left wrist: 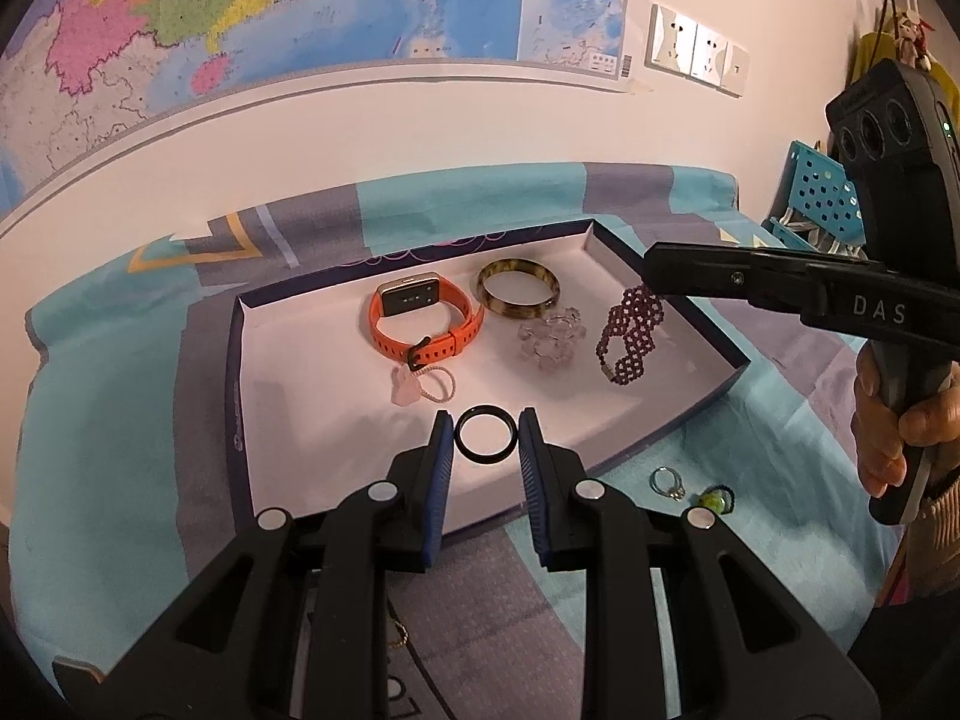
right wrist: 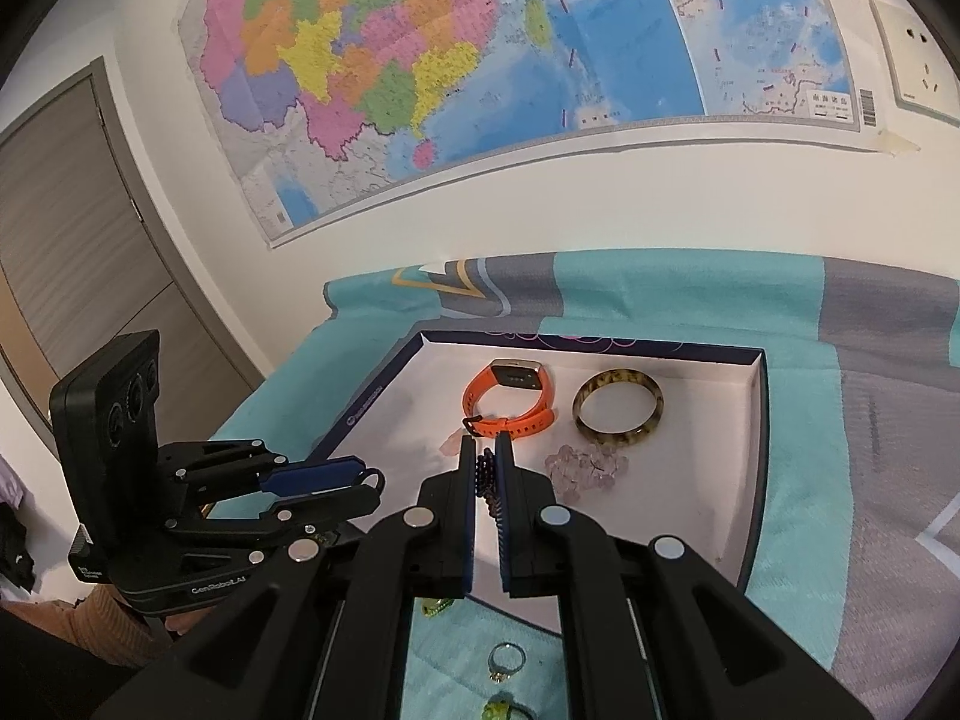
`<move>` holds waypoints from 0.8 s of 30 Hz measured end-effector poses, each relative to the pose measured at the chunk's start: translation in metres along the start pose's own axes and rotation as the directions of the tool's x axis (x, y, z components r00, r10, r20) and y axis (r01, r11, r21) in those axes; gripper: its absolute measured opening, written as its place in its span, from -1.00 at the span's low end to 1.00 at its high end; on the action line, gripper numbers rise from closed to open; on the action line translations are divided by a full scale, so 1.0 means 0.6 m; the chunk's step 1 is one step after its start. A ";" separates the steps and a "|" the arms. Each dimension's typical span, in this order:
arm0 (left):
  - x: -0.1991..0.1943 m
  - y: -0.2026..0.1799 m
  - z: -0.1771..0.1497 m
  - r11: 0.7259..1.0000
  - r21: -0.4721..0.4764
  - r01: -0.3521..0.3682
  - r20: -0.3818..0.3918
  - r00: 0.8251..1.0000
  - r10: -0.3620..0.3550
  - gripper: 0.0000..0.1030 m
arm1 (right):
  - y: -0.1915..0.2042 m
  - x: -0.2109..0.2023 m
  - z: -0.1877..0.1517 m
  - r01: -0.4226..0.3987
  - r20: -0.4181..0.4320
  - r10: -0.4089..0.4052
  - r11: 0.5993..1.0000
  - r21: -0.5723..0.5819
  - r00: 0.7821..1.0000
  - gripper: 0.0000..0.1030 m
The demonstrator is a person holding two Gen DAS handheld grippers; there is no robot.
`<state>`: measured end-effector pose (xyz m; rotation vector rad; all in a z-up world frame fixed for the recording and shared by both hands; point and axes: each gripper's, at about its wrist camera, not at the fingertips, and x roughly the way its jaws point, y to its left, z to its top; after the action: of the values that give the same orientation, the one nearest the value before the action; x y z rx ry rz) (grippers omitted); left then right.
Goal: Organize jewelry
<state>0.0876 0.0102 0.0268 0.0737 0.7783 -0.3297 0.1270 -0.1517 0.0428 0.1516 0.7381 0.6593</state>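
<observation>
The left tongs (left wrist: 485, 427) stood released, the black ring (left wrist: 486, 435) lying between their tips in the tray (left wrist: 708, 327). The right tongs (right wrist: 486, 449) were clenched on the purple beaded bracelet (left wrist: 630, 333), hanging over the tray.

Your orange watch (left wrist: 420, 324) sits at nine o'clock of the mottled brown-and-cream bangle (left wrist: 519, 296). At the bangle's four o'clock hangs the dark purple beaded bracelet (left wrist: 630, 333). The tray (left wrist: 288, 420) is white inside, navy-rimmed, on a teal-and-grey patterned cloth (left wrist: 108, 450).
</observation>
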 end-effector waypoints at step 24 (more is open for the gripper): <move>0.072 0.019 0.021 0.999 -0.028 -0.017 -0.070 0.997 0.015 -0.56 | -0.018 0.059 0.018 -0.028 -0.034 0.028 0.999 0.020 0.999 -0.91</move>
<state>0.1283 0.0073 0.0051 0.0649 0.8508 -0.3025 0.1589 -0.1378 0.0269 0.1693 0.7764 0.6829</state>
